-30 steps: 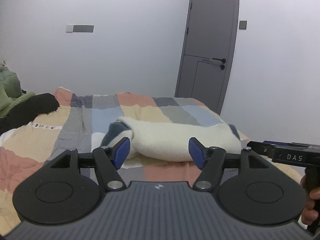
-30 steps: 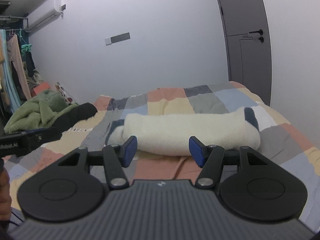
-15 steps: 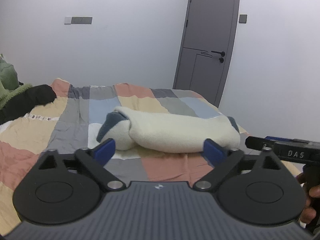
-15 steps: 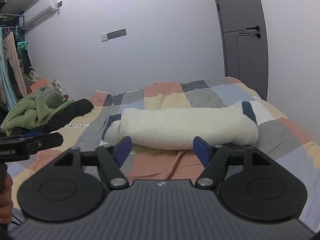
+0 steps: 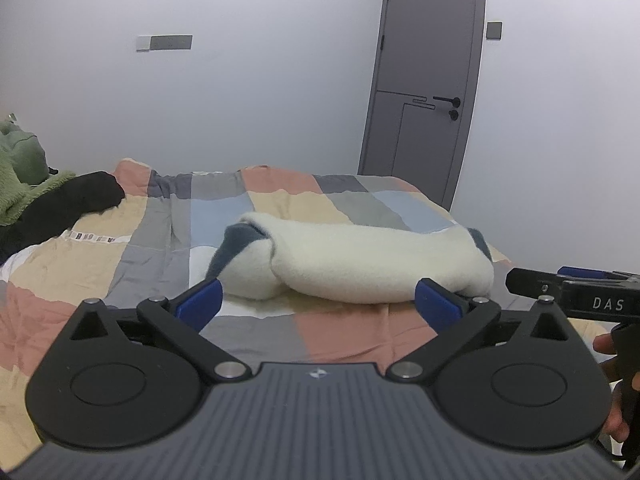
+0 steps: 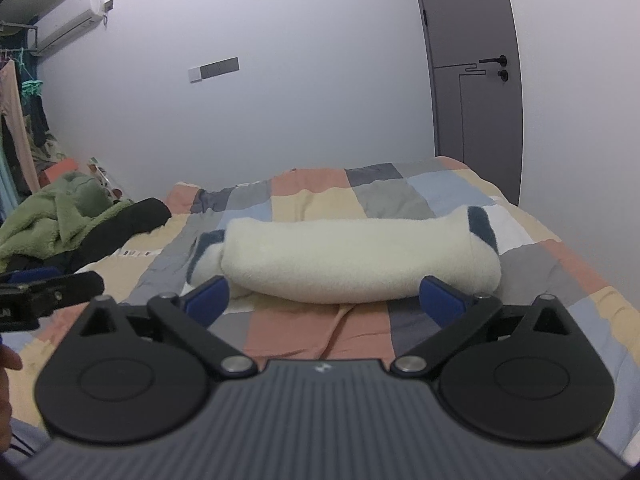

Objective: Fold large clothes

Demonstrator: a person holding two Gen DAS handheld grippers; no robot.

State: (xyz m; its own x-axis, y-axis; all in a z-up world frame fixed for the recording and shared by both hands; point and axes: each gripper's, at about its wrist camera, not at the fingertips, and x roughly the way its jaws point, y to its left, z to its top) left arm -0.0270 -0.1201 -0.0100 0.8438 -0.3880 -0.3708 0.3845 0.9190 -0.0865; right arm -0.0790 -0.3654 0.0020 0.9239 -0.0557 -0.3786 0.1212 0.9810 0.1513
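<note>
Already folded into a thick roll, the cream fleece garment (image 5: 360,264) lies across the middle of the patchwork bedspread (image 5: 132,248). Just short of it, the left gripper (image 5: 318,304) and right gripper (image 6: 326,298) have just been opening; both stand spread wide, nothing between them. Beyond it, green clothes (image 6: 60,216) lie heaped.

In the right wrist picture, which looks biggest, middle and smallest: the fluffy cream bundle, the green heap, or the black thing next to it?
1. Cream folded garment, clearly the biggest.
2. Green clothes heap.
3. Black garment, smallest.

The green and black ones lie farther back and partly overlap, so their order is unsure.
</note>
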